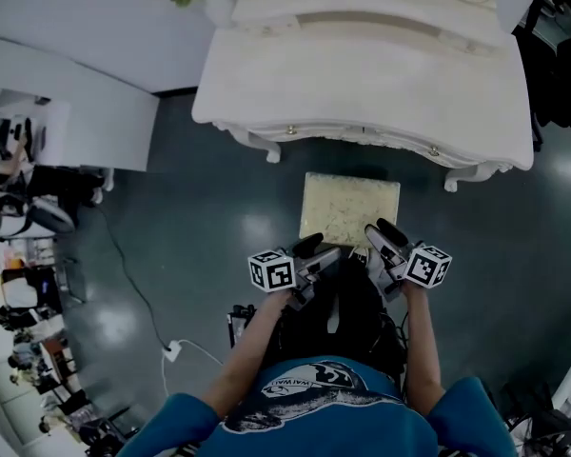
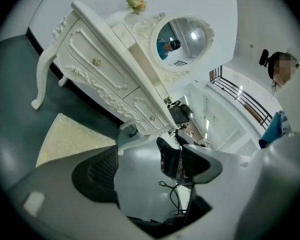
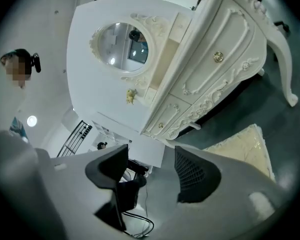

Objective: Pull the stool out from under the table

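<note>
Head view, looking down: a white cable (image 1: 186, 348) lies on the dark floor (image 1: 200, 217) at the left. At the centre is one stool (image 1: 348, 208) with a cream cushion. It stands just on the near side of the white dressing table (image 1: 362, 74), with its whole seat clear of the table's front edge. Only this view shows both grippers together, the stool's full outline and the person's blue shirt (image 1: 333, 417).

The gripper views show the table's front instead: its carved drawers, one oval mirror (image 2: 182, 36) and one flower spray (image 2: 136, 3) on top. A bystander (image 2: 277, 84) stands at the far right of the left gripper view.

Count: one stool, one table, two grippers, two gold knobs along the table's front edge in the head view.

Pose: the left forearm (image 1: 252, 336) and right forearm (image 1: 417, 336) reach forward side by side, marker cubes outward and tips above the stool's near edge. The left gripper (image 1: 310, 248) has its jaws apart with only floor between them. The right gripper (image 1: 386, 234) likewise stands parted and holds nothing. In each gripper view the table appears slanted and the cushion lies to one side of the jaws.
</note>
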{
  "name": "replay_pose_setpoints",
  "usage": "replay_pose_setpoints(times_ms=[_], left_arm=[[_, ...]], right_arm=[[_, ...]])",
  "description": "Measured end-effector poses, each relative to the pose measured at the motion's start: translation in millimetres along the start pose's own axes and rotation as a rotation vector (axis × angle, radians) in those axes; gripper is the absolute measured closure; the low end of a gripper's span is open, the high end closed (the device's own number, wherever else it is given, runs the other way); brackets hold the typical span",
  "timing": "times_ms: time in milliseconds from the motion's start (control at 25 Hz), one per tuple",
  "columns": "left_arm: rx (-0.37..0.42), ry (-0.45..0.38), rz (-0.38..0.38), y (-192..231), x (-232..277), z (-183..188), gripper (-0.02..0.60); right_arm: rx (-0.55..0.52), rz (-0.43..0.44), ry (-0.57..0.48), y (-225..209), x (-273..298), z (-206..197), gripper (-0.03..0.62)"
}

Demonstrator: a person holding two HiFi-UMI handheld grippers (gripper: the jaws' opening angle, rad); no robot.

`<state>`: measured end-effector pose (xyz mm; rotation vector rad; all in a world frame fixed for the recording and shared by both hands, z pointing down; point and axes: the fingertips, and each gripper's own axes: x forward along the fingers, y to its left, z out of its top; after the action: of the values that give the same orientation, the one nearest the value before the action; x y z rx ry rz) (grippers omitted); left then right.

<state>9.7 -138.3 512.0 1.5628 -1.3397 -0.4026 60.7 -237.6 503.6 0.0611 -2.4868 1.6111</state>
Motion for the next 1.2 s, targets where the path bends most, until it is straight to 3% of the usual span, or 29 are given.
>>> replay_pose_setpoints(times_ms=[280, 400, 840, 1080, 1200], left_arm=[[0.121, -0.008, 0.008, -18, -20, 17, 0.21], [0.167, -0.02, -0.006, -25, -37, 17, 0.259], [0.324, -0.02, 0.001, -35, -118, -26, 0.353], [0.351, -0.151, -0.032, -52, -177, -29, 0.42], [0.365, -0.174, -0.002, -51, -208, -37, 0.494]], right_arm=[[-0.165, -0.021, 0.082, 32, 2, -10, 0.313], [-0.223, -0.023, 0.093, 49, 2, -20, 0.315], [-0.329, -0.026, 0.052, 121, -13, -83, 0.344], [-0.411, -0.025, 0.058, 168, -17, -127, 0.344], [-0.453, -0.015, 0.05, 193, -20, -149, 0.344]])
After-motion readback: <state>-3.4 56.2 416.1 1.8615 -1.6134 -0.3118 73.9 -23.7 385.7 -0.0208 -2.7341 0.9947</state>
